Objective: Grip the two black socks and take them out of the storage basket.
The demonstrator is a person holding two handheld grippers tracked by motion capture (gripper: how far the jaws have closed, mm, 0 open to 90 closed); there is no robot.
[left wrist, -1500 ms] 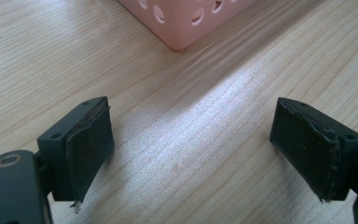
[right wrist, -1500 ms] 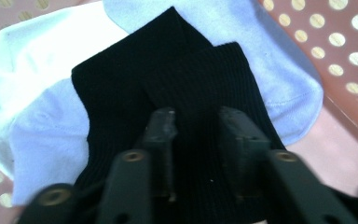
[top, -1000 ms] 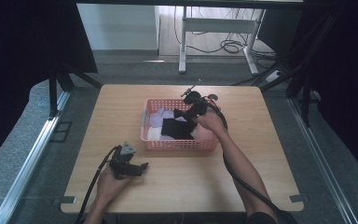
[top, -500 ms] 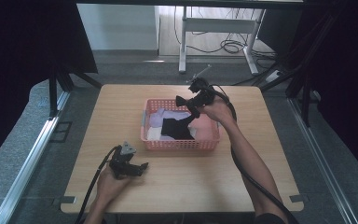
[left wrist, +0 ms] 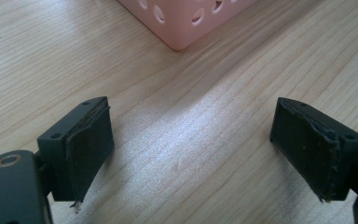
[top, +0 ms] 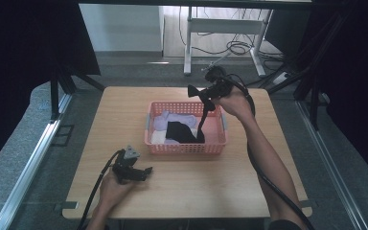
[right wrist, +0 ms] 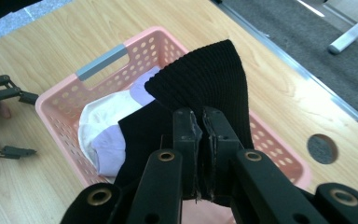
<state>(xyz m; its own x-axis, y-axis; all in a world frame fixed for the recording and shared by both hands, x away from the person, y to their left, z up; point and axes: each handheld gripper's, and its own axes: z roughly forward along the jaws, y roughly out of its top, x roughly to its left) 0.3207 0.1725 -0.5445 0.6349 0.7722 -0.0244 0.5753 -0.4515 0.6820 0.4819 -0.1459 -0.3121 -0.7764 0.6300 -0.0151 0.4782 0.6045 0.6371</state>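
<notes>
The right gripper (top: 206, 101) was clenched on a black sock (right wrist: 205, 88), which hung over the pink basket (top: 219, 143). It looked soft, light and floppy; its edge seemed easiest to pinch. The left gripper (top: 146, 171) sat open on the table (top: 124, 105).

white-lilac cloth (top: 172, 119) — in basket | metal desk frame (top: 220, 24) | floor cables (top: 235, 46)
</notes>
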